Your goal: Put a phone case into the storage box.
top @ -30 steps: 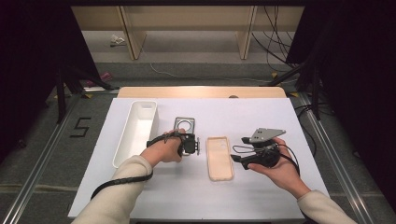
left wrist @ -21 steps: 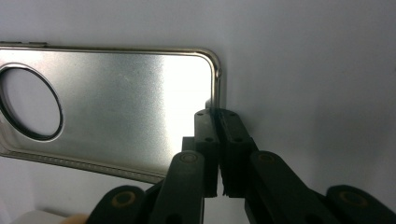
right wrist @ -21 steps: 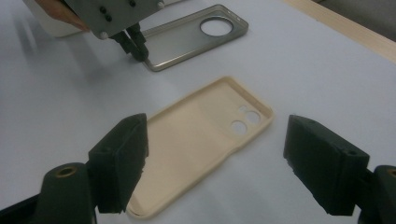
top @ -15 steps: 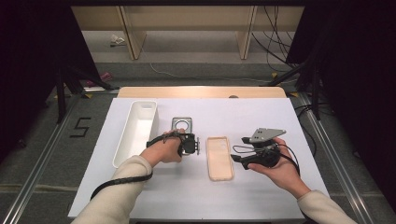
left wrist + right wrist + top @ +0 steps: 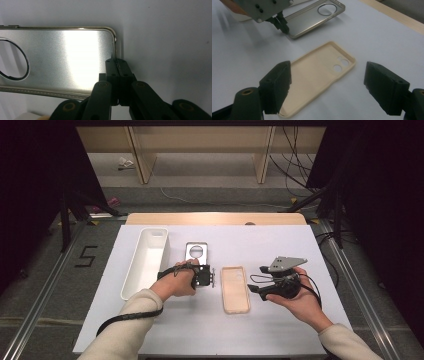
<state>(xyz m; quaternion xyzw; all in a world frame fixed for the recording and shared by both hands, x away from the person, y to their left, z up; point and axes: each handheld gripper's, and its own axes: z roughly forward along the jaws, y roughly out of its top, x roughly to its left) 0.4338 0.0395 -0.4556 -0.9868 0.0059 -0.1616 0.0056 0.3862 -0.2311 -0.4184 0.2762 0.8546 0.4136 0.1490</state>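
You have a long white tray (image 5: 145, 262) lying empty at the table's left, a beige phone case (image 5: 235, 289) lying open-side up at your centre, white table cover (image 5: 260, 245) beneath, wooden table edge (image 5: 215, 218) beyond, dangling cables (image 5: 292, 175) at the far right.

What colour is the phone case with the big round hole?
Shiny silver metal phone case, clearest in the left gripper view.

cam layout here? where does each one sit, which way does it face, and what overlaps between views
High view: above the person's side, looking forward and down on the table; both forearms, left gripper, right gripper.
Left gripper view: on the left gripper, facing the silver phone case; jaws pinch its rim.
Right gripper view: on the right gripper, facing the beige phone case; jaws wide apart.
Shared: both cases show in the high and right gripper views.
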